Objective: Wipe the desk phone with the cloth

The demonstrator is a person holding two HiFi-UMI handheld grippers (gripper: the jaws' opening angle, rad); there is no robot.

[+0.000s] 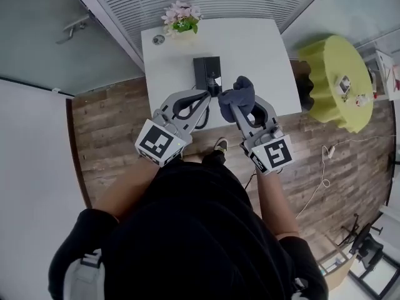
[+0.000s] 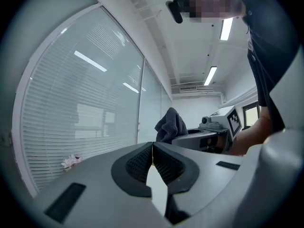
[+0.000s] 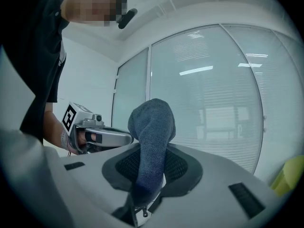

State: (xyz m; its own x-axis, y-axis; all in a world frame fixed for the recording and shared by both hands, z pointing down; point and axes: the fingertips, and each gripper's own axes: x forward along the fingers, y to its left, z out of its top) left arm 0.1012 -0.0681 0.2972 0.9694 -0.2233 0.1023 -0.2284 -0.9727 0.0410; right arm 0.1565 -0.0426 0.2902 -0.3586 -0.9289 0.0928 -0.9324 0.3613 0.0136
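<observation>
**Ready to wipe**

Your right tool (image 3: 151,172) is clamped on the soft, dark blue-grey knitted cloth (image 3: 152,127), which bunches up above the jaws; your left tool (image 2: 152,151) is pinched together on nothing; both hover just short of the black rectangular desk phone (image 1: 206,72) on the white tabletop (image 1: 256,49). The cloth looks light and floppy, so hold a thick fold; the phone is probably light, rigid plastic that may slide, so steady its body.
</observation>
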